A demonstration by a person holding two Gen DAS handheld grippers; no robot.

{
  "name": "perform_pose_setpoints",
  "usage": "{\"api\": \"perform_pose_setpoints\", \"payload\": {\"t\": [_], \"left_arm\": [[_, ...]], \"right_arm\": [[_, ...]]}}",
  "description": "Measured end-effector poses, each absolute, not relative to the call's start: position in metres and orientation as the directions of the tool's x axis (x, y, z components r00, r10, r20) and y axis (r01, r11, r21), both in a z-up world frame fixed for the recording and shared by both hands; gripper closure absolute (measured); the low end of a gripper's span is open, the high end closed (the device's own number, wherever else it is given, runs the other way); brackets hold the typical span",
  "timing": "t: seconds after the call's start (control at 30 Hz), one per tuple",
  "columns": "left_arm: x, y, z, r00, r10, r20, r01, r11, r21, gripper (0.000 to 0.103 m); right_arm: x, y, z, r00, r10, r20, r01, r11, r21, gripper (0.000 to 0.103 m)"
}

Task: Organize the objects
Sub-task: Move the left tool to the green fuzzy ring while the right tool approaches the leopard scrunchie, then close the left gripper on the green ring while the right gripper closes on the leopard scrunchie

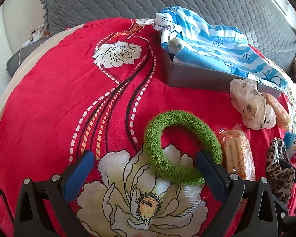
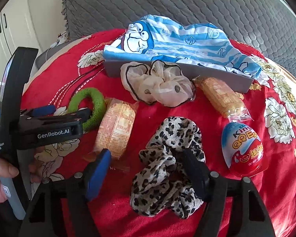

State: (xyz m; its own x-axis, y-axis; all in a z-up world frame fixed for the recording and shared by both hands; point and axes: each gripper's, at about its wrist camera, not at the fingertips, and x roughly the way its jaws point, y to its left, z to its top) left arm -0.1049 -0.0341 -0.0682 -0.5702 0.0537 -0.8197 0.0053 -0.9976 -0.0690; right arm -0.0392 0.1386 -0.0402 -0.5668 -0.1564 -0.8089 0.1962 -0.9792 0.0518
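A green scrunchie lies on the red flowered blanket. My left gripper is open around its left half, with the right finger inside the ring. It also shows in the right wrist view. My right gripper is open over a leopard scrunchie, with the right finger in its middle. A cream scrunchie, two orange snack packs and a chocolate egg lie around.
A grey box stands at the back with a blue striped cartoon cloth lying in and over it. A grey quilted cover is behind. The left gripper's body and the hand holding it sit at the left of the right wrist view.
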Motion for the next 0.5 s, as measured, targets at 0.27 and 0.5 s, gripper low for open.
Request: {"api": "perform_pose_setpoints", "payload": {"t": [0.27, 0.5], "left_arm": [[-0.106, -0.032, -0.066, -0.573, 0.062, -0.817, -0.006, -0.997, -0.072, 0.013], [-0.105, -0.028, -0.064, -0.565, 0.059, -0.823, -0.034, -0.998, -0.048, 0.046]], "right_arm": [[-0.041, 0.136, -0.043, -0.556, -0.178, -0.812, 0.227, -0.972, 0.057, 0.052], [-0.045, 0.141, -0.051, -0.516, -0.166, -0.841, 0.210, -0.976, 0.064, 0.076]]}}
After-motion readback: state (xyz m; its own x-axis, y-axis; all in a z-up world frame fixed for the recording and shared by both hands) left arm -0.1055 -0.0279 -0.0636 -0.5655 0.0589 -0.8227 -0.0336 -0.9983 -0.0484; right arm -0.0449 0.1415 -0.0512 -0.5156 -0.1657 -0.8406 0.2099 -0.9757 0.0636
